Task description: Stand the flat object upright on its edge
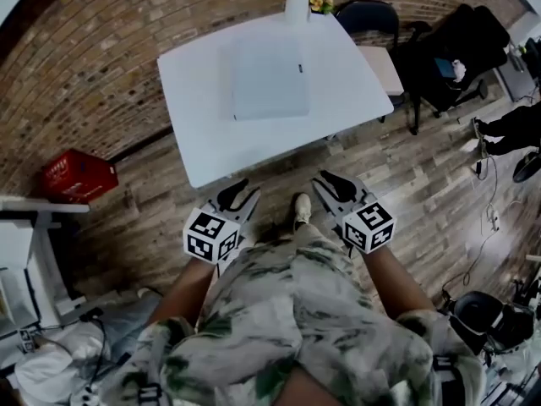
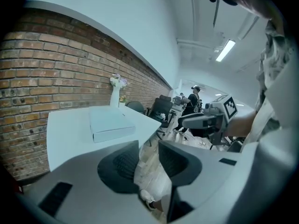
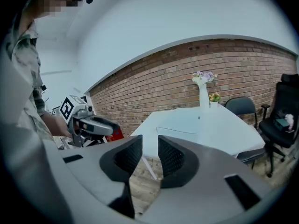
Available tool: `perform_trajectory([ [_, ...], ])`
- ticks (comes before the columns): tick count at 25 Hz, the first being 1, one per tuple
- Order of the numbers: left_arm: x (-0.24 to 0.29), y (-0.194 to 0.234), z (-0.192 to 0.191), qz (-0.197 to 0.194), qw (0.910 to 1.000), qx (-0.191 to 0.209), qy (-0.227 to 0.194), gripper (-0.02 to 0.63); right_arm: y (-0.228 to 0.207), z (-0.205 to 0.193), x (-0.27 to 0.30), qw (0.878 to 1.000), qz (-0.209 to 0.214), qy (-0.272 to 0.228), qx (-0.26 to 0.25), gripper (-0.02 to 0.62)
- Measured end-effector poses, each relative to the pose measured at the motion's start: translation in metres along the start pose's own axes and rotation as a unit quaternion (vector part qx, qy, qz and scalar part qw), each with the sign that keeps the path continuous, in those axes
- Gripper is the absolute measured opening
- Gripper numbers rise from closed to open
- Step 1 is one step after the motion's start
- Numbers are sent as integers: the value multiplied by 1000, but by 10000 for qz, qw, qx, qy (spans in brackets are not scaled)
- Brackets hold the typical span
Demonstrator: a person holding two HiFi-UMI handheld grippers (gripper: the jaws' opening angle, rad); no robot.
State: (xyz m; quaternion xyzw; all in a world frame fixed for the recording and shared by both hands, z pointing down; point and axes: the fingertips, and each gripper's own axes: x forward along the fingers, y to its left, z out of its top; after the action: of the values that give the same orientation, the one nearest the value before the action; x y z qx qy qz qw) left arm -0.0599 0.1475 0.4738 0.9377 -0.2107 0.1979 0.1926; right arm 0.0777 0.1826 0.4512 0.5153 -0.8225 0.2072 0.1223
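Observation:
A flat white box [image 1: 270, 79] lies on its broad face in the middle of the white table [image 1: 203, 134], a little toward the wall. It also shows as a low slab in the left gripper view [image 2: 110, 122] and faintly in the right gripper view [image 3: 187, 122]. My left gripper [image 1: 247, 189] hangs in front of the table's near edge, over the floor, jaws apart and empty [image 2: 148, 150]. My right gripper [image 1: 325, 180] is level with it on the right, likewise open with nothing between its fingers [image 3: 150, 146]. Neither touches the box.
A white vase with flowers [image 1: 297, 2] stands at the table's far edge by the brick wall. Chairs [image 1: 372, 15] and a black office chair [image 1: 456, 49] stand to the right. A red crate [image 1: 76, 176] sits on the floor at left.

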Motion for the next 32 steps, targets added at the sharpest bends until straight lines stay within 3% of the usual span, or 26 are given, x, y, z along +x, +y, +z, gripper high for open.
perform_trajectory([
  [13,100,47,79,717,9969,-316,-59,129,-130,55,57,9971,749,164,9,121],
  [22,152,78,111,1082,9930,-475,32,132,-198,59,91,9921,1193,356,179,148],
  [32,179,141,123,1082,9924,-521,271,149,-243,58,146,9906,1037,525,727,161],
])
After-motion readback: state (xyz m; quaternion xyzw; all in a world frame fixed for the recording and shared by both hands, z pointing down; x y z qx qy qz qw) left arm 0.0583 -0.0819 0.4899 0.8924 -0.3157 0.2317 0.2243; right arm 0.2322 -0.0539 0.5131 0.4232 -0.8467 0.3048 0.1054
